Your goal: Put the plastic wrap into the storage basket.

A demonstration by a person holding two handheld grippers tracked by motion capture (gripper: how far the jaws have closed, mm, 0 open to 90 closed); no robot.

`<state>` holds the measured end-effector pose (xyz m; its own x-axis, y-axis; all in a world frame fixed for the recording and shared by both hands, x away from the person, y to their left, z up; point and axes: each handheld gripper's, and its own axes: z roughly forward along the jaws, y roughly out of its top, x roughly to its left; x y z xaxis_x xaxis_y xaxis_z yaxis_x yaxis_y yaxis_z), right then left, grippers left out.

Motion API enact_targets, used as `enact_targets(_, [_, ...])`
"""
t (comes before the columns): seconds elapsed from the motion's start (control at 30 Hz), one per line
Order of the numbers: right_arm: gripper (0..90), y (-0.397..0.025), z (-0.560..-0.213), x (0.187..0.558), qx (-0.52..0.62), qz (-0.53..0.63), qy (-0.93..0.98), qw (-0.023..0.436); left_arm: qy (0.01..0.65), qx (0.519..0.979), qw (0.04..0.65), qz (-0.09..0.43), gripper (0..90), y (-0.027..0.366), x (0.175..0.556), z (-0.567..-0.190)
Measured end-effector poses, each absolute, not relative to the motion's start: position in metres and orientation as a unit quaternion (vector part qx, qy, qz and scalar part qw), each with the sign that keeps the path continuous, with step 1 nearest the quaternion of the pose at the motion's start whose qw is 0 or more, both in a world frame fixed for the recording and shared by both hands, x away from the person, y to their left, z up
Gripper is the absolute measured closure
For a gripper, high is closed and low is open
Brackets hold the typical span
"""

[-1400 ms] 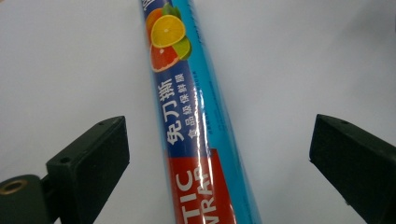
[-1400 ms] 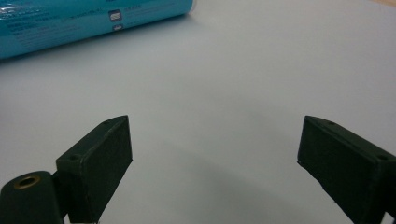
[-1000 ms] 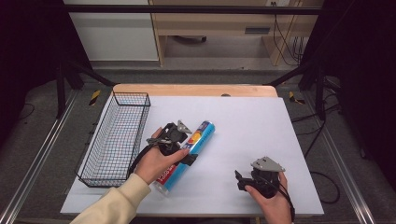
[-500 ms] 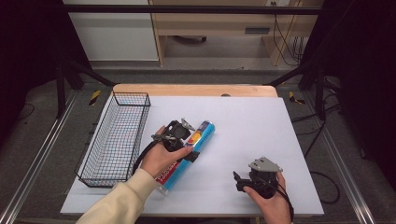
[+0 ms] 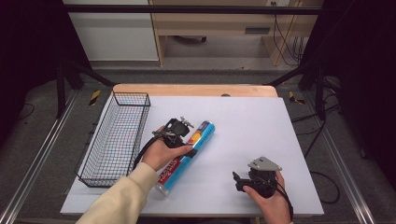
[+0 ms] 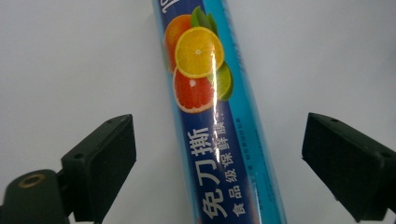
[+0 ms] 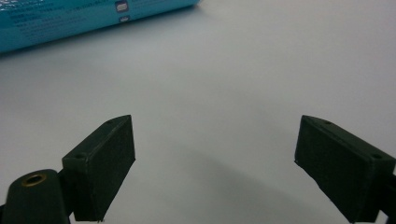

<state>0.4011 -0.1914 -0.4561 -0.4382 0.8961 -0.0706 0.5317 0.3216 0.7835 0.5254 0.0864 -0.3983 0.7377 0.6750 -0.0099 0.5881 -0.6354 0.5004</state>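
On my white table (image 5: pixel 243 121) the wire basket (image 5: pixel 116 135) sits empty; the cling-film roll (image 5: pixel 187 156) lies beside it, ungrasped. My left gripper (image 6: pixel 215 154) straddles it, jaws wide; right gripper (image 5: pixel 240 181) idles, spread apart.

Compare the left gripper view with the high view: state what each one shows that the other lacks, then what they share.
Left gripper view alone: the citrus picture and printed characters on the blue roll up close, lying between the left gripper and its wide-open jaws, neither touching it.

High view alone: the wire basket at the table's left, the right gripper near the front edge, and the roll's full length.

Both: the roll lying on the white table with the left gripper over it.
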Motion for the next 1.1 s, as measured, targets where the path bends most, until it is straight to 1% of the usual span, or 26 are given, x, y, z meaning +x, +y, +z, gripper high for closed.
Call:
enact_targets(0.13, [12.6, -0.192, -0.455, 0.4, 0.461, 0.356, 0.77, 0.26, 0.349, 0.907, 0.224, 0.079, 11.8, 0.087, 0.53, -0.408])
enact_targets(0.33, [12.6, -0.19, -0.455, 0.4, 0.463, 0.357, 0.77, 0.254, 0.358, 0.904, 0.228, 0.06, 13.9, 0.092, 0.533, -0.414])
enact_targets(0.53, [12.5, -0.19, -0.455, 0.4, 0.462, 0.358, 0.771, 0.252, 0.35, 0.91, 0.222, 0.036, 14.3, 0.088, 0.535, -0.423])
enact_targets(0.83, [12.4, -0.19, -0.455, 0.4, 0.462, 0.358, 0.772, 0.25, 0.344, 0.914, 0.213, 0.02, 15.6, 0.083, 0.537, -0.436])
enact_targets(1.1, [12.4, -0.19, -0.455, 0.4, 0.461, 0.358, 0.773, 0.25, 0.343, 0.916, 0.209, 0.014, 16.2, 0.081, 0.539, -0.439])
